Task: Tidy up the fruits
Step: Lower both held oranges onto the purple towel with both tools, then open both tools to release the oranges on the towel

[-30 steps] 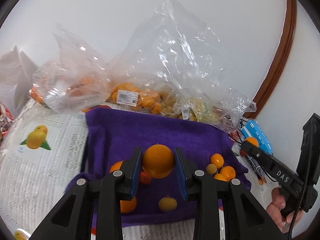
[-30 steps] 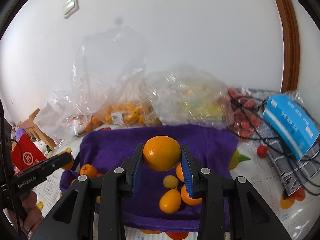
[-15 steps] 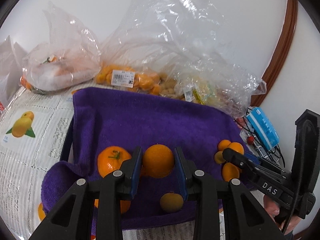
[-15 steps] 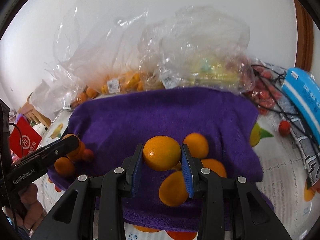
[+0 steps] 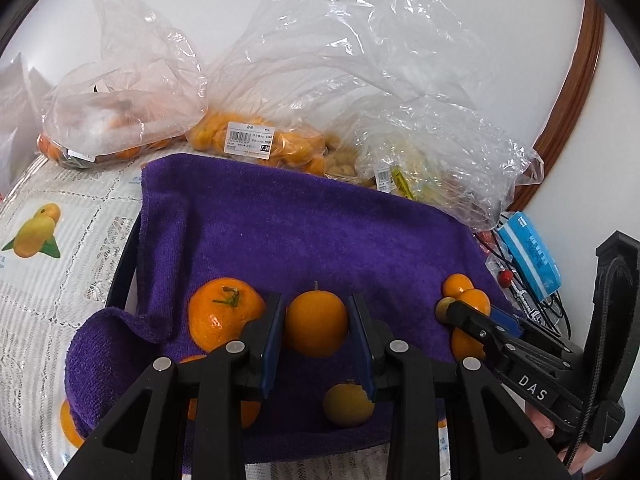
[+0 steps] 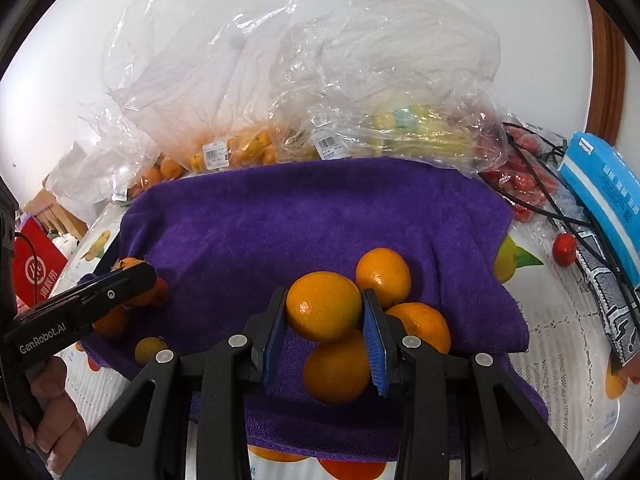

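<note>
Both grippers lowered toward purple towel (image 5: 304, 232); left gripper (image 5: 316, 328) clamps small orange (image 5: 316, 326), right gripper (image 6: 324, 312) clamps another orange (image 6: 323, 306); firm, smooth-skinned, gripped across middle

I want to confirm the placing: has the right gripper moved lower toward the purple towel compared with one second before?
Yes. The right gripper, shut on an orange, came down toward the purple towel, nearing the oranges there.

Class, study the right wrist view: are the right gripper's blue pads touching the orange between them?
Touching. The right wrist view shows both pads of the right gripper pressed against the sides of the orange, with no gap.
</note>
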`<act>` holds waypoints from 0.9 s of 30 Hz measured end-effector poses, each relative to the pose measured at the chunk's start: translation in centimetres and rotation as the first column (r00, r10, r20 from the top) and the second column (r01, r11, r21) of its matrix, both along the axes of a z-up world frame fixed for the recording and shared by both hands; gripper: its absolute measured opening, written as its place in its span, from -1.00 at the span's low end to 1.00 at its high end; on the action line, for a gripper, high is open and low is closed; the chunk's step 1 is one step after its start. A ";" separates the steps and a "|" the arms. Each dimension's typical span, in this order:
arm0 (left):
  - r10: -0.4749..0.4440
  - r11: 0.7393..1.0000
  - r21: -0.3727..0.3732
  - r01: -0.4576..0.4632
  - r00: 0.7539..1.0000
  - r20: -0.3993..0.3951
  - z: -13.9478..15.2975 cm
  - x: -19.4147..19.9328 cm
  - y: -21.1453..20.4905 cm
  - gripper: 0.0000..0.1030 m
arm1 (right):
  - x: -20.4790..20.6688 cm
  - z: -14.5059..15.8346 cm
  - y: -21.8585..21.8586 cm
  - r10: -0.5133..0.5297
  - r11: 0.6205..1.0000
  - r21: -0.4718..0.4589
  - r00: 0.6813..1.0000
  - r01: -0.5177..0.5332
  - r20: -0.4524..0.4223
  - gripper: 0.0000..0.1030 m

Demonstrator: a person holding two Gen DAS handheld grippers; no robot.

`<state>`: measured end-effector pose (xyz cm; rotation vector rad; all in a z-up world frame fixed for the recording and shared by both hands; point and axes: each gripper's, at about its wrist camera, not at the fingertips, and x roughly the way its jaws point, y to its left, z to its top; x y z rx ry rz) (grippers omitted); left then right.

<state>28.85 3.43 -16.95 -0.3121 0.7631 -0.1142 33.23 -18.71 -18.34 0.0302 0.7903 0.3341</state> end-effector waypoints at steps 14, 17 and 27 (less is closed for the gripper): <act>-0.005 0.999 0.044 0.005 1.000 0.020 -0.1 -0.2 -0.7 -0.41 | -0.3 0.1 0.2 -0.007 1.000 -0.016 1.000 0.007 0.019 -0.30; -0.007 0.999 0.044 0.006 1.000 0.019 -0.1 -0.2 -0.6 -0.41 | -0.3 0.1 0.2 -0.006 1.000 -0.023 1.000 0.007 0.021 -0.30; -0.013 1.000 0.024 0.012 1.000 0.028 0.2 -0.3 -0.5 -0.10 | -0.2 -0.1 0.4 0.000 1.000 -0.024 1.000 0.000 0.012 -0.25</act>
